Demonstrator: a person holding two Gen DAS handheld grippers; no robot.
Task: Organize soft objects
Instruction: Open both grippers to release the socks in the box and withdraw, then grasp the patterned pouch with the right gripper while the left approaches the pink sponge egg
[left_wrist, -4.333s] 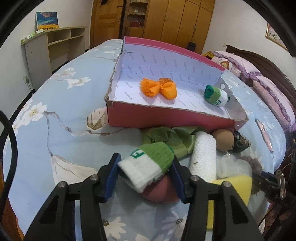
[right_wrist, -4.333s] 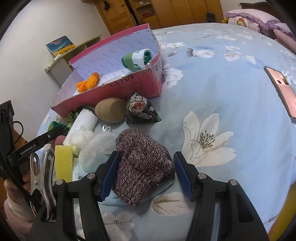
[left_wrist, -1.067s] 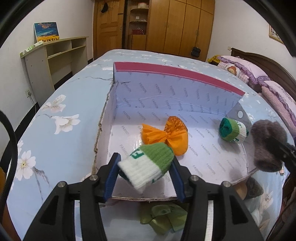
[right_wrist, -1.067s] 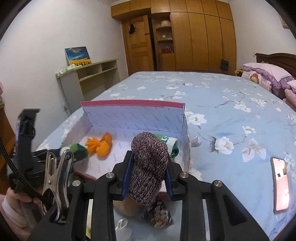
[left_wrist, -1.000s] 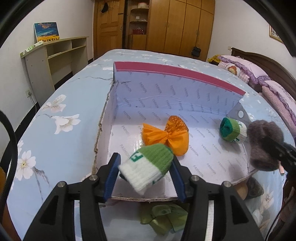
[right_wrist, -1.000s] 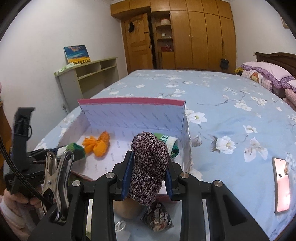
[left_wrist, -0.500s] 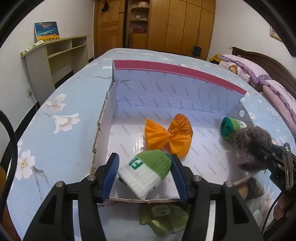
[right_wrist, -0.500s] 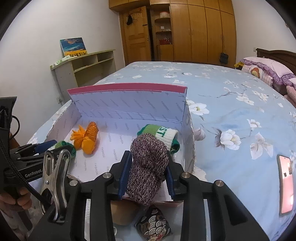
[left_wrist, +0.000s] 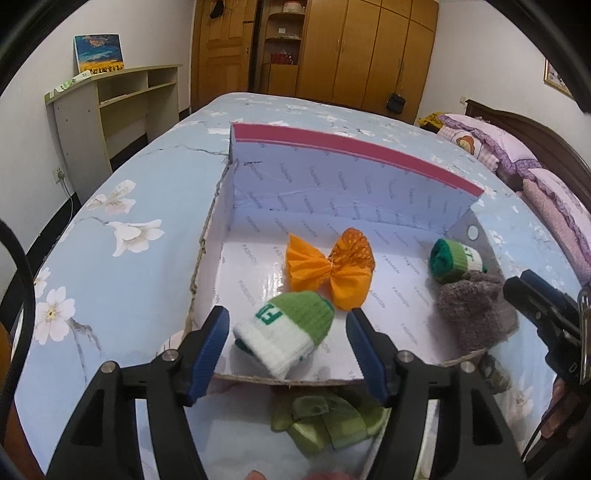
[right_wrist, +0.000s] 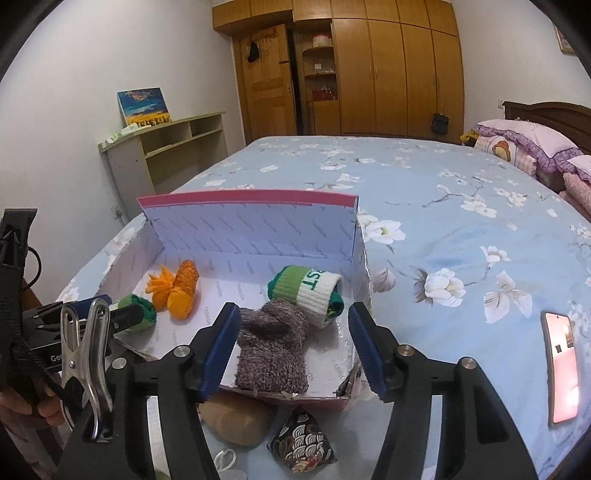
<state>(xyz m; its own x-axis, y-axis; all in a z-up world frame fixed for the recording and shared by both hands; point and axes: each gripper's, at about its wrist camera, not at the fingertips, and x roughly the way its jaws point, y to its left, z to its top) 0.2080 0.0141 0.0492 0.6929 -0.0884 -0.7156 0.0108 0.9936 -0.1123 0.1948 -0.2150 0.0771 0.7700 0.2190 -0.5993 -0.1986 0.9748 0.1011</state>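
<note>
A pink box (left_wrist: 354, 147) with a white patterned inside stands open on the bed. My left gripper (left_wrist: 286, 338) is open around a green and white rolled sock (left_wrist: 284, 330), which lies on the box floor near the front edge. My right gripper (right_wrist: 291, 336) is open around a grey-brown knitted sock (right_wrist: 273, 345), which lies in the box's front right corner; it also shows in the left wrist view (left_wrist: 469, 306). An orange cloth bow (left_wrist: 328, 267) and a second green and white rolled sock (right_wrist: 308, 290) lie in the box.
In front of the box lie a green ribbon bow (left_wrist: 325, 417), a tan soft ball (right_wrist: 236, 417) and a dark patterned pouch (right_wrist: 301, 443). A phone (right_wrist: 561, 350) lies on the bed at the right. A shelf unit (left_wrist: 110, 107) stands by the left wall.
Both grippers have opened. The green and white sock and the grey-brown sock have dropped out of the jaws onto the box floor.
</note>
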